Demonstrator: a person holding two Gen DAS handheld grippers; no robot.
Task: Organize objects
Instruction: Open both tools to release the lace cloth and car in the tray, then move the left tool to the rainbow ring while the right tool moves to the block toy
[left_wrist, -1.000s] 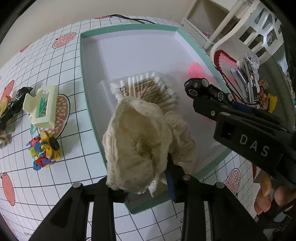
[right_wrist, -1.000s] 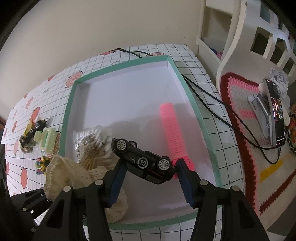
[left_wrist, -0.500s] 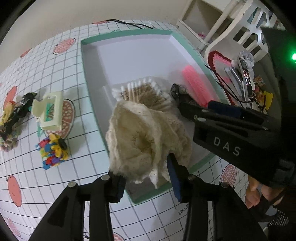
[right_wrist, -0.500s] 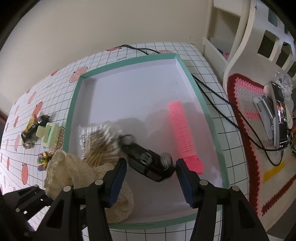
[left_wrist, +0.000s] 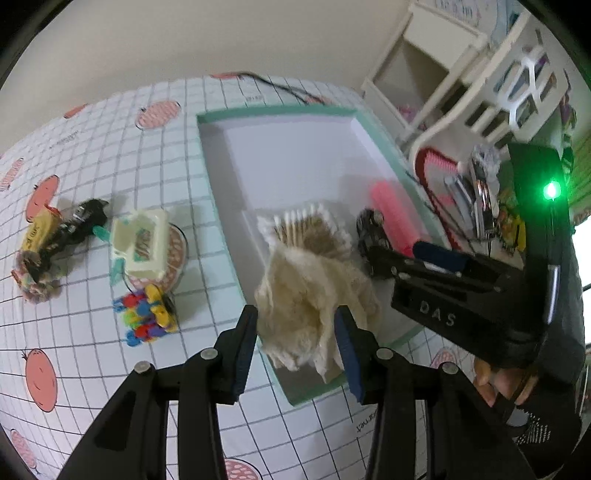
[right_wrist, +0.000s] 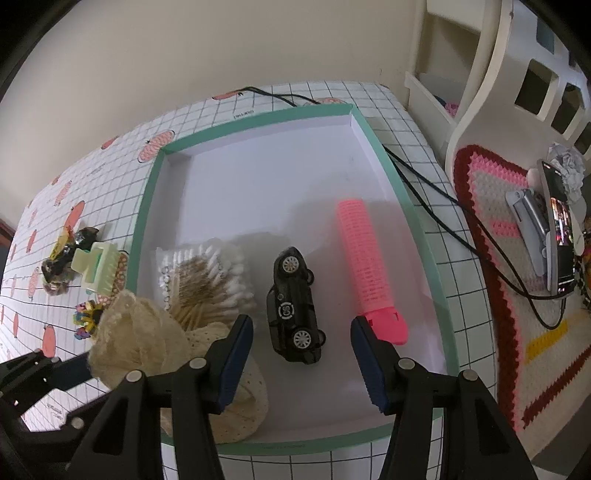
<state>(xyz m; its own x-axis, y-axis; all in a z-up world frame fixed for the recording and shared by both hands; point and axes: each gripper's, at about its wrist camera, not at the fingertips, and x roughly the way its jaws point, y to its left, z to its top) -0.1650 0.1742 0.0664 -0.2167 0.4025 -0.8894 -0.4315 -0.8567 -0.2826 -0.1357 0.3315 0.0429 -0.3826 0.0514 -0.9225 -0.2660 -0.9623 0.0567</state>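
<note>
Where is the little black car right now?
The black car lies on its side inside the green-edged box, between the bag of cotton swabs and the pink roller, just ahead of the open right gripper.

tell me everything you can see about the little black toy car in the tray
The small glossy black toy car lies on its side on the white floor of the green-rimmed tray, silver-hubbed wheels facing right and a round white emblem showing. It sits between the cotton swab pack and pink hair roller, touching neither, free of the open right gripper.
</note>
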